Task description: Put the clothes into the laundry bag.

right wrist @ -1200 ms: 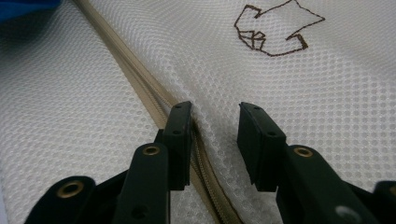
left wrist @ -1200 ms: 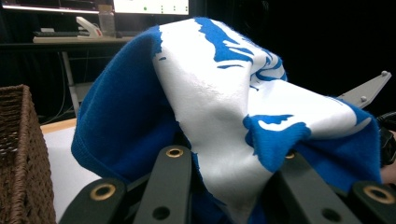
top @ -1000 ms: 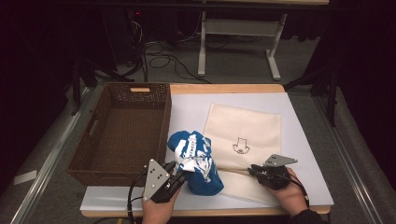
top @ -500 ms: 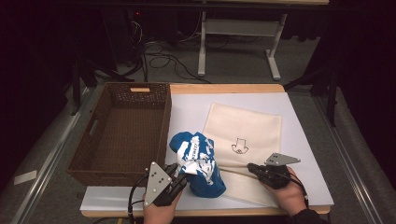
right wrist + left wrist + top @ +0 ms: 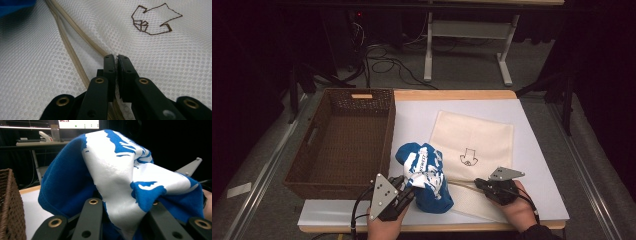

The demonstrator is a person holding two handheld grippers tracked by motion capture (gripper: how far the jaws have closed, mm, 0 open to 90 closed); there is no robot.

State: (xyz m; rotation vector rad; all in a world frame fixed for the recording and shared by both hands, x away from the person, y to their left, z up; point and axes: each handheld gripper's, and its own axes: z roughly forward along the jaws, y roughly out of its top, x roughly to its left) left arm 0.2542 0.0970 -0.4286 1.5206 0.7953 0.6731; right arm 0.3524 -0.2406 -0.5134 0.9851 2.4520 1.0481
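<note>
Left claw [image 5: 404,192] clamps blue-white garment [image 5: 424,175]; right claw [image 5: 116,58] pinched on mesh bag [image 5: 472,145] zipper edge.

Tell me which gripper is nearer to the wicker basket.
Left. The left gripper, clamped on the blue and white garment, sits just off the wicker basket's near right corner; the right gripper is farther right, on the mesh bag.

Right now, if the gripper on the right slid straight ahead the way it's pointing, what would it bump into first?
Probably the blue and white cloth. The right gripper points across the mesh bag toward that bundle, jaws shut at the bag's zipper edge. Depth is hard to judge.
</note>
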